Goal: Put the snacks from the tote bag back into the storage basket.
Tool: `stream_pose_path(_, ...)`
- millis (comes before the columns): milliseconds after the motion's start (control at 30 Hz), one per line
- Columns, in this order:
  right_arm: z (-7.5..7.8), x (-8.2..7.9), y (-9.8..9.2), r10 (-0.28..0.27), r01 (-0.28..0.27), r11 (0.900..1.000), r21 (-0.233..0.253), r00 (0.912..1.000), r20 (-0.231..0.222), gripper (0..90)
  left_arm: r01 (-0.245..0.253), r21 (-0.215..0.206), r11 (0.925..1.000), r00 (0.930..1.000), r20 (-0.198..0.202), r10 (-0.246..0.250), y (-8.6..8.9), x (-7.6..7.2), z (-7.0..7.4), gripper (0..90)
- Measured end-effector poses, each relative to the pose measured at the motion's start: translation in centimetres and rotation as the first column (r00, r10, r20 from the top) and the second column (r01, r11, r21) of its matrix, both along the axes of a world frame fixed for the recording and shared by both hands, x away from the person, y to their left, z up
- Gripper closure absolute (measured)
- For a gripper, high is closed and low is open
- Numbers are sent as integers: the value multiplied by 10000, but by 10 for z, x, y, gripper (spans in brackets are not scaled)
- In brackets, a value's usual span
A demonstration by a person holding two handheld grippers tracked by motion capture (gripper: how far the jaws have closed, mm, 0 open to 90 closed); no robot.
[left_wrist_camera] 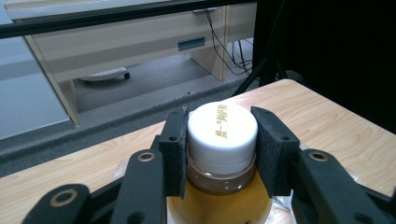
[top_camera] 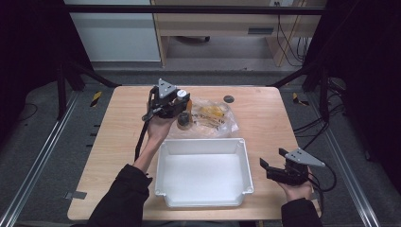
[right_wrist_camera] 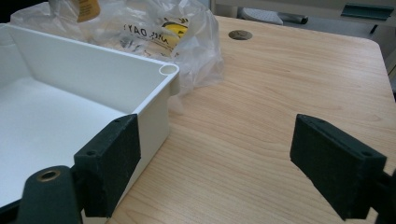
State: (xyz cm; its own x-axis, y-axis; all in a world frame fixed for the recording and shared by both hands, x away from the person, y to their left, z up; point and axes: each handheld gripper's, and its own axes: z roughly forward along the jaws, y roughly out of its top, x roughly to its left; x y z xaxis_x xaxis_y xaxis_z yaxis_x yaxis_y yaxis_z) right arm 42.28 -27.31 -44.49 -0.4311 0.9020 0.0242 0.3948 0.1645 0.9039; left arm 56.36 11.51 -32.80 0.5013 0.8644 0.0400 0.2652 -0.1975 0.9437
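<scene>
- Left gripper (left_wrist_camera: 222, 144) clamped on a bottle (left_wrist_camera: 219, 196) of amber liquid — jaws pressed against both sides of its white cap (left_wrist_camera: 222, 133), gold lettering on the cap's top.
- In the high view, left gripper (top_camera: 176, 106) raised over the far part of the worktop (top_camera: 118, 142), just left of a crumpled clear plastic bag (top_camera: 213, 118); bottle (top_camera: 183, 118) hanging below the jaws, upright, white cap (top_camera: 181, 94) uppermost.
- Cannot tell from the pictures whether the bottle's base touches the worktop or sits clear of it.
- Bag with yellow and black print lying just behind the far wall of a white tray (top_camera: 203, 198), touching or nearly touching it.
- White tray in the middle of the worktop, near the front edge, inside bare.
- Right gripper (top_camera: 269, 168) low at the near right of the worktop, just beside the tray's right wall — jaws spread wide, nothing between them.
- In the right gripper view, right gripper (right_wrist_camera: 215, 163) with one jaw close against the tray's (right_wrist_camera: 154, 112) outer corner, the other well apart over bare wood; bag (right_wrist_camera: 196, 51) beyond the tray's corner, a small round dark disc (right_wrist_camera: 241, 34) set in the worktop (right_wrist_camera: 280, 84) farther off.
</scene>
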Motion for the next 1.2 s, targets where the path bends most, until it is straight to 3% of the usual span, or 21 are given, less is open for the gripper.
stream_pose_path(1200, 1, 0, 0, 12, -12, 10000, 32, 10000, 36, 164, 106, -188, 9998, 9977, 678, -93, 6, -22, 41, 588)
